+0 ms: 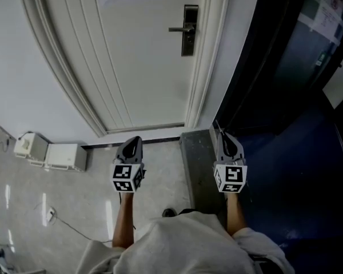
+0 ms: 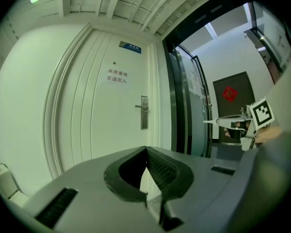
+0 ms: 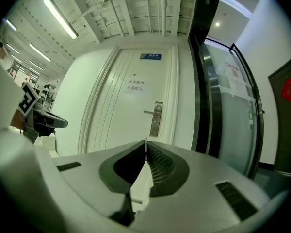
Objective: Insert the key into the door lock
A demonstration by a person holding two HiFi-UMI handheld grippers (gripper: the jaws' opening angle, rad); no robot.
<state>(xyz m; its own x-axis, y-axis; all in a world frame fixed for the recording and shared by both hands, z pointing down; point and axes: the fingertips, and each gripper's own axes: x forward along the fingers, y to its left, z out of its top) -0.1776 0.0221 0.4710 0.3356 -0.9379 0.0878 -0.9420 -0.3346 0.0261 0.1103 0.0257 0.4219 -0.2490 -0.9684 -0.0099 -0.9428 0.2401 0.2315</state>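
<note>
A white door (image 1: 143, 56) stands ahead with a metal lock plate (image 1: 189, 30) and a lever handle (image 1: 177, 29) pointing left. The lock (image 2: 144, 112) is seen some way ahead of the left gripper, and the lock (image 3: 157, 119) likewise ahead of the right one. My left gripper (image 1: 135, 141) is held level toward the door, jaws shut and empty. My right gripper (image 1: 224, 137) points level near the door frame, jaws shut. A thin metal sliver, the key (image 3: 146, 141), pokes out edge-on between its tips. Both grippers are well short of the door.
White boxes (image 1: 51, 153) and a cable lie on the floor at the left. A grey stone strip (image 1: 197, 164) runs along the floor below the frame. Dark glass doors (image 1: 286, 67) stand at the right. A paper notice (image 2: 117, 76) is stuck on the door.
</note>
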